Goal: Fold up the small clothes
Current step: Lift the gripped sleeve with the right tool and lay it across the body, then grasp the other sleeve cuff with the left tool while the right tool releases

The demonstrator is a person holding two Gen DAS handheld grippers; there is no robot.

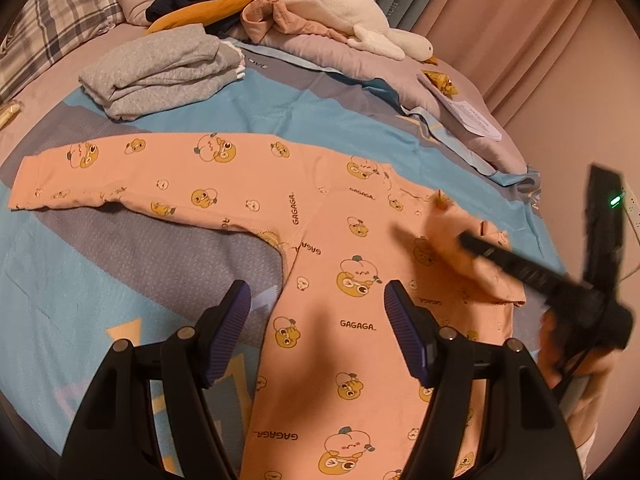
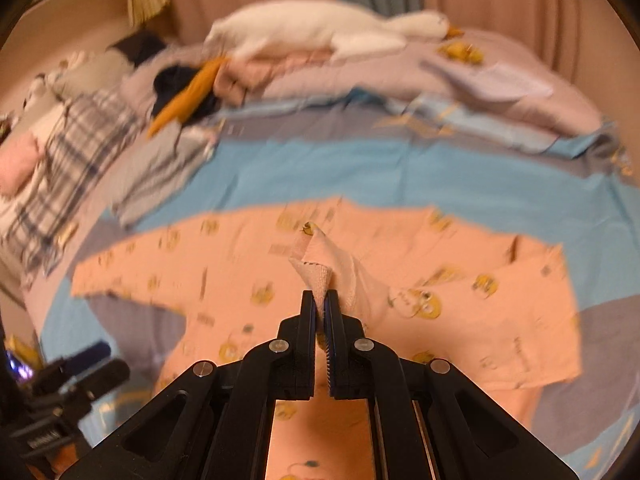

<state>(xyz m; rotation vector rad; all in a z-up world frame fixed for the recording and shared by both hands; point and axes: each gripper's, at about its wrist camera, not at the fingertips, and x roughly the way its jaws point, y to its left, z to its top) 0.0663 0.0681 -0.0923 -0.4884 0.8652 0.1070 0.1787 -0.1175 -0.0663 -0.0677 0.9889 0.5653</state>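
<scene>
The pink onesie [image 1: 320, 240] lay flat on the bed [image 1: 120, 260], directly below and ahead of the left gripper [image 1: 318, 304], whose 2 purple-padded fingers [image 1: 236, 308] stood wide apart and released, with nothing between them — its body ran straight through the gap. The right gripper [image 2: 320, 300] was clenched on the cuff of the garment's right sleeve [image 2: 320, 264], holding that sleeve up off the fabric and over the chest; in the left wrist view the same gripper [image 1: 464, 238] showed as a blurred black bar reaching in from the right, with the pink sleeve [image 1: 452, 240] bunched at its tip.

Counted: 1 onesie spread out, 2 grippers, 1 folded grey garment [image 1: 160, 72] beyond the onesie's far sleeve, 1 white plush goose [image 1: 332, 8] along the head of the bed, 1 loose heap of dark, mustard and dusty-pink clothes [image 1: 224, 8] beside it, and 1 plaid pillow [image 1: 60, 12] at the left.

The onesie was peach-pink, printed with yellow-and-white cartoon figures and the word GAGAGA repeated across it. Its left sleeve [image 1: 120, 176] stretched out straight across the blue and grey bedsheet, cuff at the far left — the other sleeve was lifted and partly folded inward. The right wrist view was motion-blurred, so finer print there could not be read.
</scene>
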